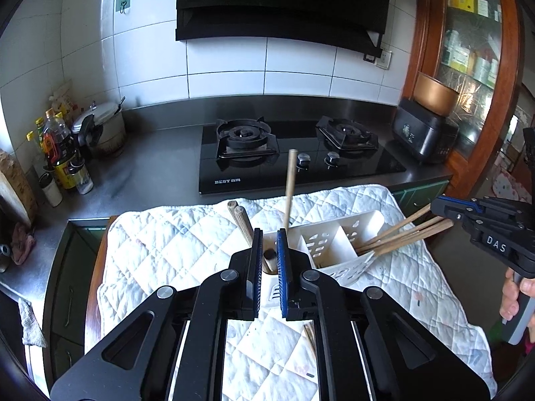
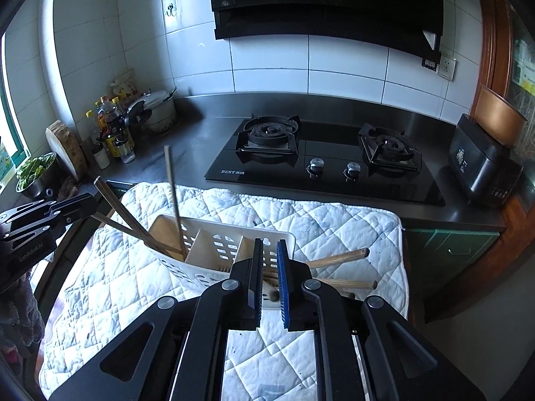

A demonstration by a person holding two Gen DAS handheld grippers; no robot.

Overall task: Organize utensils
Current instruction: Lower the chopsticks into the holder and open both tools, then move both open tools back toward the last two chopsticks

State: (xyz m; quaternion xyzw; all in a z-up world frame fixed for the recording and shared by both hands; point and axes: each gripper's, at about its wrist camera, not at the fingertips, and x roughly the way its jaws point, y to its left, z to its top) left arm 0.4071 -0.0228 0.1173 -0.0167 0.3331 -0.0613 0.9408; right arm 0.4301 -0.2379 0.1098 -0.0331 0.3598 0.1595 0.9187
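We see the left claw (image 1: 268, 244) poised just over the near end of a white slotted utensil holder (image 1: 337, 245), its jaws parted by a narrow gap; a dark-tipped wooden stick end (image 1: 269, 260) shows in that gap, and we cannot tell whether the pads touch it. The right claw (image 2: 268, 254) hangs over the other end of the same holder (image 2: 214, 254), jaws slightly apart, with blurred wooden ends (image 2: 272, 289) showing between them; no pad visibly presses on them.

The holder lies tilted on a white quilted cloth (image 1: 187, 254) spread over the surface. Chopsticks (image 2: 133, 224) lean out of one end compartment, one stick (image 1: 290, 187) standing nearly upright; more wooden handles (image 2: 337, 257) fan out of the opposite end, over the cloth. A few loose sticks (image 1: 309, 334) lie on the cloth beneath the left claw.

Beyond the cloth sits a black two-burner gas hob (image 1: 294, 153) in a steel counter, with bottles (image 1: 62, 153) and a pot (image 1: 103, 130) at the far left corner and a black appliance (image 1: 423, 137) on the right.
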